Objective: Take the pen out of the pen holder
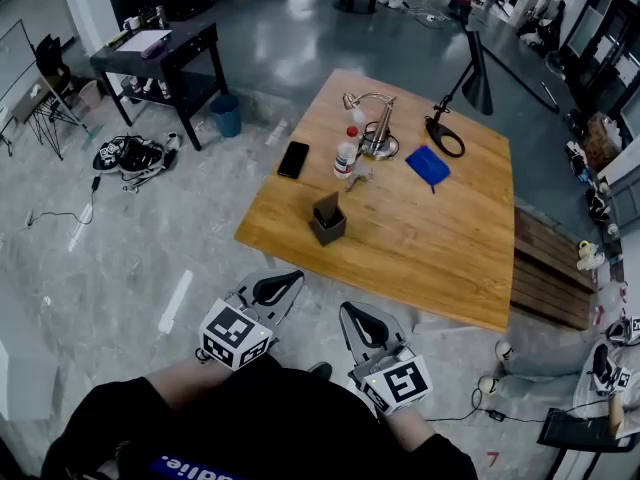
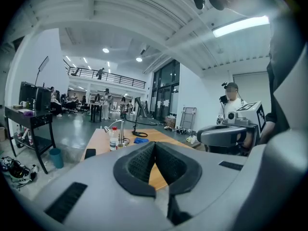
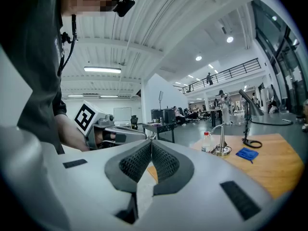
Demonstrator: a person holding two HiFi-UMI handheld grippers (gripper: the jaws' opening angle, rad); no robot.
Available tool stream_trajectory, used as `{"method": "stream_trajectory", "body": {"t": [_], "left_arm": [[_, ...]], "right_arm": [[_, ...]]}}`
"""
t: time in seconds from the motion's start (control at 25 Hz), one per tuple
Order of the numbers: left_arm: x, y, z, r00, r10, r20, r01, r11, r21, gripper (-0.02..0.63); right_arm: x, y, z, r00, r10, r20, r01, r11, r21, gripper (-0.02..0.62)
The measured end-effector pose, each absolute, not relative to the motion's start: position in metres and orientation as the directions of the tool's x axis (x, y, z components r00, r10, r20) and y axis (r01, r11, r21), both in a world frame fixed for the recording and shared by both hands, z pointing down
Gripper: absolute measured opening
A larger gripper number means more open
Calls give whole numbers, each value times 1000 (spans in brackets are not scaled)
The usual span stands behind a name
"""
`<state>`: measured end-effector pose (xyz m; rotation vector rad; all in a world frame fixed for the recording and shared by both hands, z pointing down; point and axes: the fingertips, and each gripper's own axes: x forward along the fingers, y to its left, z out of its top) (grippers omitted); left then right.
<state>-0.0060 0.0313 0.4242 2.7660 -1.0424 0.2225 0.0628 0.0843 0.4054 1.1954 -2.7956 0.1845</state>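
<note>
nothing done yet: we hold left tool (image 1: 289, 281) and right tool (image 1: 352, 314) closed and empty, well short of the desk (image 1: 430, 243). pen holder (image 1: 328, 224) stands near its front edge; pen too small to make out, whole extraction left.

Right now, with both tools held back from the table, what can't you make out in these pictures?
- Head view: the pen holder is too small. Something dark stands in it, but I cannot tell whether it is a pen.
- Both gripper views: the pen holder is not seen. The bodies of the left gripper and right gripper cover the near table.
- The label on the bottle is too small to read in every view.
</note>
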Motion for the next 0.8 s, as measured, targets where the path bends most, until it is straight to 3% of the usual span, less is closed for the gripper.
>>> {"method": "stream_trajectory", "body": {"t": [0.28,0.8], "left_arm": [[-2,2,431,748,-632,204,-660,-741,123,9],[-30,-79,437,843,-497,205,-518,-852,69,9]], "right_arm": [[65,60,415,-673,-721,166,-738,671,-77,6],[19,-45,437,-558,-791,251,-823,566,-45,6]]}}
